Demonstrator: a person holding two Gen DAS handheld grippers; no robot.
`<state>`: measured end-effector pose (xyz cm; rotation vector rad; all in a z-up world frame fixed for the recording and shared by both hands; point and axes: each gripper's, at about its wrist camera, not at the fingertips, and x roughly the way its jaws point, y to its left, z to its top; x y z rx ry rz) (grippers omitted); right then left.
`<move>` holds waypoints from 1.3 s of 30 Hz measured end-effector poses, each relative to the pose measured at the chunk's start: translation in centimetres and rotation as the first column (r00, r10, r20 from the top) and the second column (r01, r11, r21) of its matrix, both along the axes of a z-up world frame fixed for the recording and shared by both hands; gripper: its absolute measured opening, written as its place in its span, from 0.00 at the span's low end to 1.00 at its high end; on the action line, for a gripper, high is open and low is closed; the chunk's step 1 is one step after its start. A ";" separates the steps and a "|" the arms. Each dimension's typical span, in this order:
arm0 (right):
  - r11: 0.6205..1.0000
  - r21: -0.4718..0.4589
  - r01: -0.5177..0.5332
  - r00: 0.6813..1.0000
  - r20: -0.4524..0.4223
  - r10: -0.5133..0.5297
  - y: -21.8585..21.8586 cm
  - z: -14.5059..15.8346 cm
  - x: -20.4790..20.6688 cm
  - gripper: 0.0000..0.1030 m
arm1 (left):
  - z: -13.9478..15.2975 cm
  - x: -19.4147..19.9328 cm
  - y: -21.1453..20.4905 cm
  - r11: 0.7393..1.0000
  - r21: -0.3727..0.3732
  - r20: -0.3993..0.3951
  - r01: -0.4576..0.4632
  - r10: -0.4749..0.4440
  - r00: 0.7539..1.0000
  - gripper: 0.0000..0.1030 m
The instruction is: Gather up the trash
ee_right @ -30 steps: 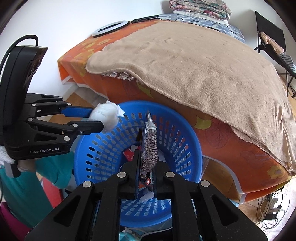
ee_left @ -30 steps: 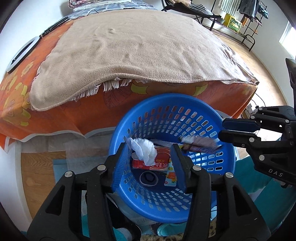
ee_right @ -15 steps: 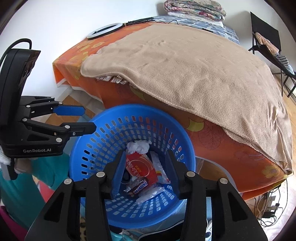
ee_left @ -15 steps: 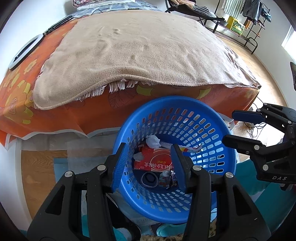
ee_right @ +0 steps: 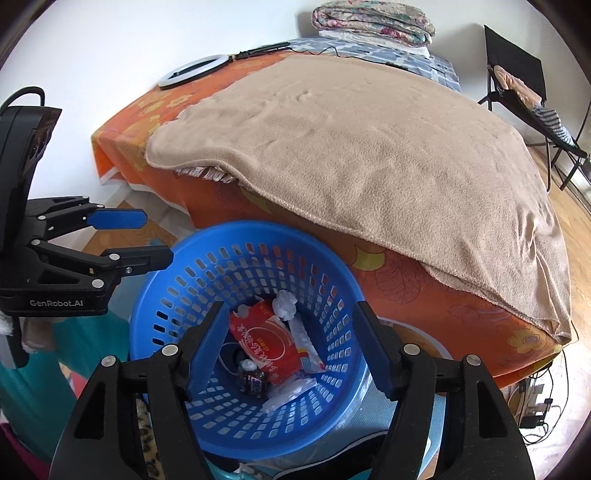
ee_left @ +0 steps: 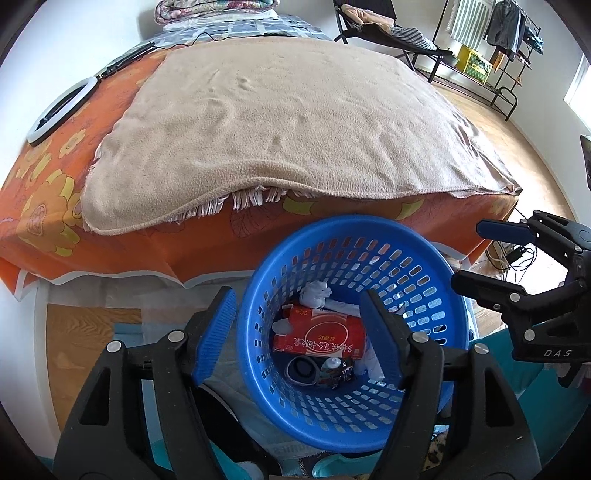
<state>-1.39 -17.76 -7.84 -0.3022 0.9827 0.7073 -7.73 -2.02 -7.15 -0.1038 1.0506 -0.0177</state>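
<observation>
Left gripper: the left gripper (ee_left: 300, 320) fills the bottom of the left wrist view, its blue-padded jaws opening wide and pinching nothing; the basket shows through the gap between them. It appears again at the left edge of the right wrist view (ee_right: 153, 238).
Right gripper: the right gripper (ee_right: 290, 338) hangs at the bottom of its own view, jaws likewise opening, with nothing between the pads. In the left wrist view it enters from the right edge (ee_left: 467, 256), beside the basket's rim.
Basket: a round blue plastic basket (ee_left: 369, 236) with slotted walls sits low and centre in both views (ee_right: 258, 236), just below both grippers and close against the side of the bed.
Trash: the collected trash lies on the basket's bottom, namely a red carton (ee_left: 321, 338) with white lettering, a crumpled white tissue (ee_left: 314, 295) at its far end, a dark snack wrapper (ee_left: 338, 373) and a small dark round piece (ee_left: 302, 370) on the near side.
Bed: behind the basket, an orange flowered bedspread (ee_left: 44, 206) under a tan blanket (ee_left: 280, 122) fills the middle of the frame.
Far end: a white ring light (ee_left: 61, 110) lies at the upper left, folded quilts (ee_right: 373, 18) at the top, and a black folding chair (ee_right: 517, 74) at the upper right.
</observation>
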 end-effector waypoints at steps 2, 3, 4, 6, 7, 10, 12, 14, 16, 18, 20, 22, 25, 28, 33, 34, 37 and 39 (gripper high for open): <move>1.000 -0.004 0.012 1.000 0.007 -0.012 -0.1 0.2 0.1 0.66 | 0.3 0.1 0.0 1.000 0.007 0.009 -0.001 0.001 1.000 0.69; 1.000 -0.006 0.016 1.000 0.008 -0.016 -0.1 0.3 0.2 0.66 | 0.5 0.1 0.0 1.000 0.011 0.014 -0.001 0.001 1.000 0.69; 1.000 -0.007 0.018 1.000 0.008 -0.018 -0.1 0.4 0.3 0.66 | 0.6 0.1 0.0 1.000 0.013 0.019 0.000 0.000 1.000 0.70; 1.000 -0.010 0.024 1.000 0.010 -0.024 -0.1 0.5 0.5 0.67 | 1.0 0.2 0.0 1.000 0.017 0.029 0.000 -0.001 1.000 0.73; 1.000 -0.012 0.028 1.000 0.013 -0.028 -0.1 0.6 0.5 0.67 | 1.2 0.2 0.0 1.000 0.017 0.035 0.000 -0.001 0.999 0.76; 0.999 -0.018 0.040 0.999 0.025 -0.039 -0.2 1.1 0.8 0.67 | 2.0 0.4 0.0 1.000 0.011 0.050 0.001 -0.001 0.999 0.76; 0.999 -0.019 0.049 0.998 0.028 -0.049 -0.2 1.4 1.1 0.67 | 2.6 0.6 0.1 1.000 0.013 0.063 0.003 -0.003 0.998 0.76; 0.998 -0.015 0.055 0.998 0.036 -0.054 -0.2 1.9 1.4 0.67 | 3.4 0.9 0.1 1.000 0.022 0.081 0.004 -0.006 0.997 0.76; 0.998 -0.013 0.059 0.997 0.052 -0.058 -0.3 2.5 1.7 0.67 | 4.2 1.3 0.3 1.000 0.029 0.100 0.002 -0.005 0.995 0.77; 0.998 -0.007 0.065 0.996 0.067 -0.064 -0.4 3.1 2.1 0.67 | 4.9 1.8 0.6 1.000 0.027 0.117 -0.004 0.001 0.993 0.77; 0.997 0.002 0.072 0.994 0.079 -0.072 -0.6 3.8 2.7 0.67 | 5.7 2.2 0.8 1.000 0.024 0.136 -0.007 0.004 0.991 0.77; 0.997 0.014 0.080 0.992 0.092 -0.081 -0.8 4.5 3.3 0.67 | 6.6 2.7 0.9 1.000 0.022 0.157 -0.010 0.007 0.988 0.77; 0.995 0.033 0.094 0.990 0.106 -0.097 -1.0 5.5 4.2 0.67 | 7.8 3.6 1.1 1.000 0.023 0.187 -0.011 0.007 0.982 0.78; 0.993 0.049 0.105 0.986 0.122 -0.110 -1.1 6.5 5.3 0.67 | 9.1 4.5 1.1 1.000 0.026 0.218 -0.010 0.004 0.976 0.80; 0.988 0.085 0.126 0.980 0.144 -0.137 -1.5 8.0 7.1 0.68 | 11.2 6.2 1.3 1.000 0.023 0.274 -0.016 0.009 0.962 0.85; 0.987 0.092 0.131 0.979 0.148 -0.144 -1.6 8.3 7.5 0.69 | 11.5 6.6 1.4 1.000 0.022 0.282 -0.019 0.012 0.959 0.86; 0.981 0.121 0.149 0.973 0.161 -0.168 -1.9 9.1 8.6 0.77 | 12.3 7.8 1.6 1.000 0.016 0.301 -0.024 0.018 0.954 0.89; 0.978 0.138 0.156 0.970 0.164 -0.178 -1.9 9.5 9.5 0.77 | 12.6 8.7 1.8 0.999 0.015 0.311 -0.032 0.025 0.950 0.90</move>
